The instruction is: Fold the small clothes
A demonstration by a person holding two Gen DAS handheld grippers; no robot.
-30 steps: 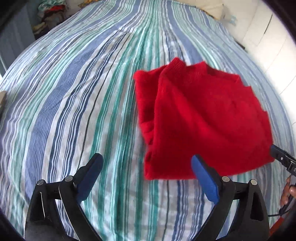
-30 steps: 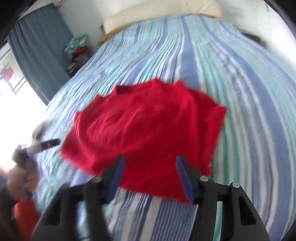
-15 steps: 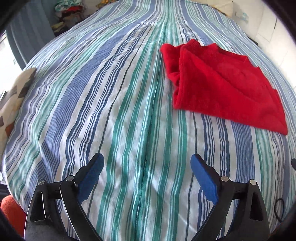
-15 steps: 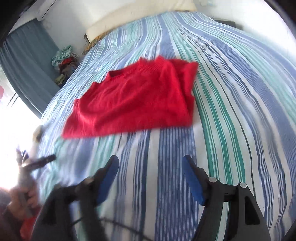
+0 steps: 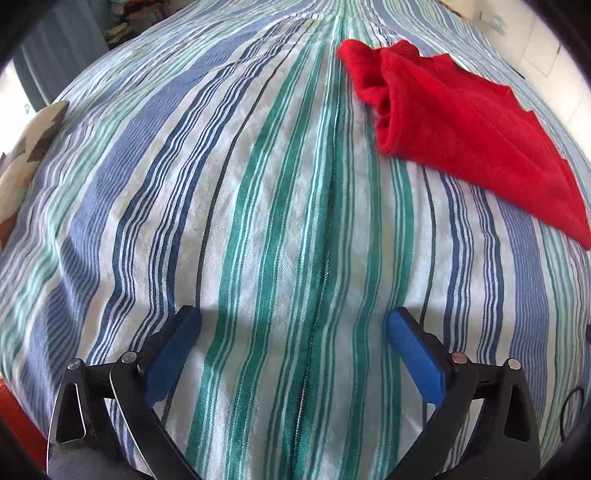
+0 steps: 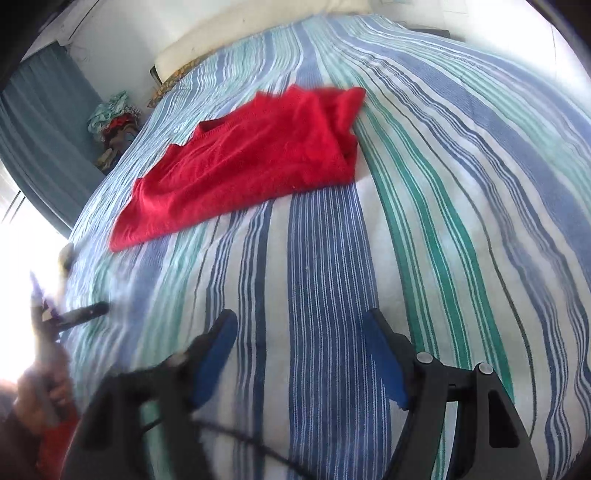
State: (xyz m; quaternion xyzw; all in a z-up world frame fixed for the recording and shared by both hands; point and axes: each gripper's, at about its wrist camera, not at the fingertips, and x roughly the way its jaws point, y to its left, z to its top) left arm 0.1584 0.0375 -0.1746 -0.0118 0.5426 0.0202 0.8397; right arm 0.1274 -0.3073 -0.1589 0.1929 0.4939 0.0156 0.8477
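- The red sweater lies folded on the striped bed, one edge bunched; judged from this, the fold on this garment is largely done.
- Left claw: jaws have just been opening, now spread wide, nothing between them, well apart from the sweater.
- Right claw: spread, empty, over bare sheet.
- No other garment lies on the bed; whether more remain to fold cannot be told.
- Room: pillow at the head, curtain, pile of clothes beside the bed.
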